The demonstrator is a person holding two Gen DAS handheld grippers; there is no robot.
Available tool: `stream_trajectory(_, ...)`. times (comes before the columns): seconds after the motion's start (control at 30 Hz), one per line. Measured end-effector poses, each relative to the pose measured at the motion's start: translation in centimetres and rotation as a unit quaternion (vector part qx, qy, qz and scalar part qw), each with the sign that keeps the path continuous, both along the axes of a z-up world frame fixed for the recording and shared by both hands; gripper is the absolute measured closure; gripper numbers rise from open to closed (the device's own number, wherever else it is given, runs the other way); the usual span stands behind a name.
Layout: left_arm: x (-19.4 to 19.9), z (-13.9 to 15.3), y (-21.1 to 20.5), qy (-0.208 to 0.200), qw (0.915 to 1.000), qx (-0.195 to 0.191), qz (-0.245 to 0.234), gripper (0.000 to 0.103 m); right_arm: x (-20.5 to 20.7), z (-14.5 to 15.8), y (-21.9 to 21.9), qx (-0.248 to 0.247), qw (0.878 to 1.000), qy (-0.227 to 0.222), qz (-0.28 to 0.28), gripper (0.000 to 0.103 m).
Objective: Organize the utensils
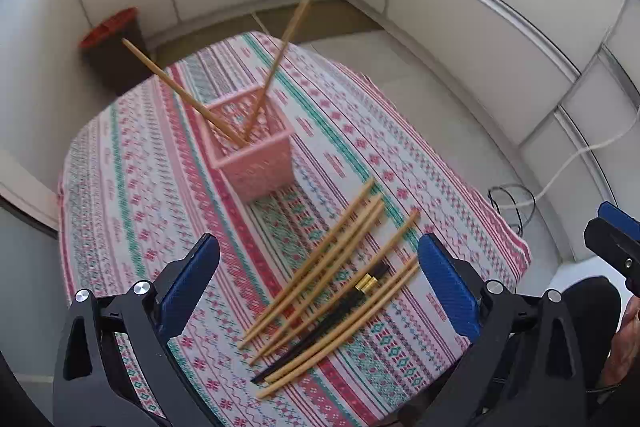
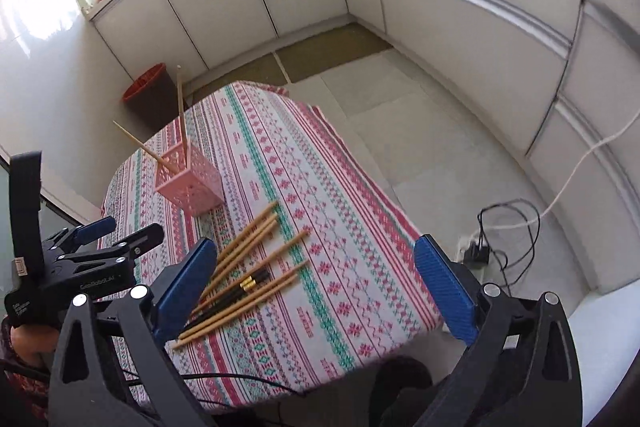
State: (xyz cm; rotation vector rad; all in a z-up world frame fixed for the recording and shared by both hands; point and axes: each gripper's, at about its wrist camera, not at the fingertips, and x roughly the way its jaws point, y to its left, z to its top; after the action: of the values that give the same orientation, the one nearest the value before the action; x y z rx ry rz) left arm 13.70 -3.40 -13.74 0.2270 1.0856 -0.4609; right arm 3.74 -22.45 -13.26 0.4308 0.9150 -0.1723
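A loose pile of wooden chopsticks (image 1: 320, 283) (image 2: 248, 251) lies on the patterned tablecloth (image 1: 132, 187) (image 2: 340, 227), with a black pair with gold bands (image 1: 362, 287) (image 2: 244, 287) among them. Behind the pile stands a pink slotted basket (image 1: 260, 163) (image 2: 192, 187) with two wooden chopsticks leaning out of it. My left gripper (image 1: 318, 241) (image 2: 128, 231) hangs open just above the pile, which lies between its blue pads without touching them. My right gripper (image 2: 316, 243) is open over the cloth to the right of the pile, its left pad (image 2: 188, 287) near the sticks' ends.
A dark bin with a red rim (image 1: 110, 43) (image 2: 148, 87) stands on the floor beyond the table. At the right, cables and a power strip (image 2: 476, 251) lie on the floor. White cabinets line the walls. The table's near right edge is close to my right gripper.
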Motion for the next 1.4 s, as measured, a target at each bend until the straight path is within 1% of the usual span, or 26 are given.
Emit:
stream_trajectory(0.13,0.0,-3.0,-3.1,0.054,0.9974,0.012,-0.046,0.008,-1.2,-3.1,-1.2,0.033,0.999,0.042,-0.002,0.007)
stream_trajectory(0.2,0.1,-4.1,-4.7,0.064,0.9961,0.020,-0.058,0.008,-1.5,-4.0,-1.7,0.048,0.997,0.055,0.001,0.007)
stream_trajectory(0.27,0.3,-5.1,-6.1,0.077,0.9943,0.020,-0.071,0.012,-1.8,-4.4,-2.0,0.058,0.996,0.063,0.003,0.007)
stream_trajectory(0.3,0.6,-5.5,-6.7,0.083,0.9932,0.017,-0.079,0.015,-1.9,-4.5,-2.1,0.060,0.996,0.065,0.002,0.007)
stream_trajectory(0.37,1.2,-6.4,-8.2,0.098,0.9905,0.017,-0.095,0.042,-2.2,-4.5,-2.3,0.059,0.996,0.068,0.001,0.007)
stream_trajectory(0.47,2.0,-8.0,-9.9,0.112,0.9878,0.028,-0.105,0.055,-2.3,-4.6,-2.6,0.059,0.996,0.073,0.000,0.007)
stream_trajectory(0.53,2.4,-9.2,-10.8,0.118,0.9858,0.046,-0.111,0.060,-2.3,-4.8,-2.9,0.062,0.995,0.078,-0.003,0.007)
stream_trajectory(0.6,2.7,-10.0,-11.4,0.122,0.9841,0.058,-0.115,0.062,-2.2,-5.0,-3.1,0.065,0.995,0.082,-0.006,0.007)
stream_trajectory(0.83,3.0,-11.9,-13.5,0.138,0.9769,0.077,-0.144,0.076,-2.0,-5.9,-4.2,0.078,0.992,0.096,-0.018,0.007)
stream_trajectory(0.9,3.0,-12.7,-13.8,0.137,0.9757,0.091,-0.145,0.078,-1.9,-6.1,-4.3,0.080,0.992,0.099,-0.021,0.007)
stream_trajectory(0.97,3.0,-13.8,-14.0,0.138,0.9744,0.106,-0.142,0.083,-1.9,-6.1,-4.3,0.074,0.992,0.098,-0.023,0.007)
stream_trajectory(1.07,3.1,-14.0,-13.8,0.132,0.9758,0.098,-0.145,0.086,-1.8,-5.9,-4.1,0.065,0.993,0.096,-0.022,0.007)
stream_trajectory(1.17,2.8,-13.9,-13.6,0.121,0.9775,0.089,-0.148,0.089,-1.5,-6.2,-4.0,0.067,0.992,0.101,-0.021,0.007)
stream_trajectory(1.3,2.4,-12.2,-11.1,0.100,0.9814,0.079,-0.144,0.091,-0.6,-6.8,-3.8,0.083,0.990,0.108,-0.026,0.007)
stream_trajectory(1.4,1.9,-9.9,-8.9,0.080,0.9864,0.058,-0.131,0.093,0.4,-7.1,-3.3,0.087,0.990,0.106,-0.028,0.007)
